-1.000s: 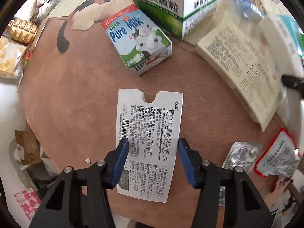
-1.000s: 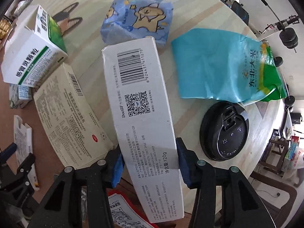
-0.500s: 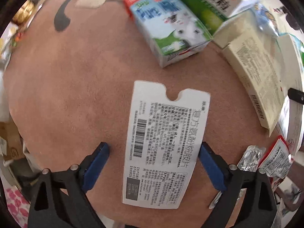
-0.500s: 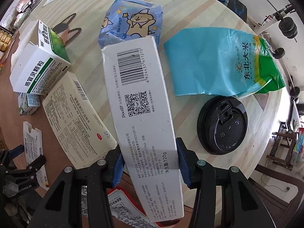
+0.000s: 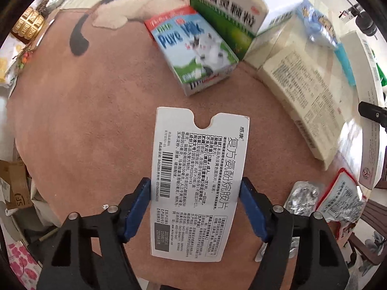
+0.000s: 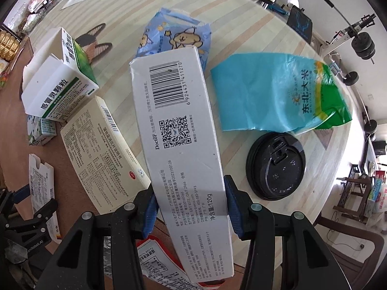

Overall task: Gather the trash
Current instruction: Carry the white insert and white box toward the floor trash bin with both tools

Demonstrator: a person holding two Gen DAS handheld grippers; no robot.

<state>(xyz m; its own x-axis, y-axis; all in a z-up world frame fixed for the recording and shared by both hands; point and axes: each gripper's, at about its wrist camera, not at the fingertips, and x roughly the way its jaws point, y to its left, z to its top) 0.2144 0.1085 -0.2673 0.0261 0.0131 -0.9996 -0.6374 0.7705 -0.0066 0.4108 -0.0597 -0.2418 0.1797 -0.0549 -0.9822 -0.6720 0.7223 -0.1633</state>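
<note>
My left gripper point(image 5: 195, 199) has its blue pads closed against both long edges of a flat white medicine box point(image 5: 197, 181) printed with a barcode and Chinese text, over a brown mat point(image 5: 84, 120). The same box point(image 6: 41, 186) and the left gripper point(image 6: 31, 205) show at the left of the right wrist view. My right gripper point(image 6: 191, 207) is shut on a long white carton point(image 6: 179, 149) with a barcode and QR code, held above the round wooden table point(image 6: 241, 33).
A Pure Milk carton point(image 5: 193, 48), a green-and-white box point(image 6: 58, 89) and a cream box point(image 6: 104, 149) lie close ahead. A blue pouch point(image 6: 176, 33), a teal rice bag point(image 6: 278, 94), a black cup lid point(image 6: 275, 166), a foil blister point(image 5: 302, 195) and a red-edged packet point(image 5: 341, 195) lie around.
My left gripper opened wide around the medicine box half a second ago and has now closed on its edges. The right gripper has risen slightly, still holding the long carton.
</note>
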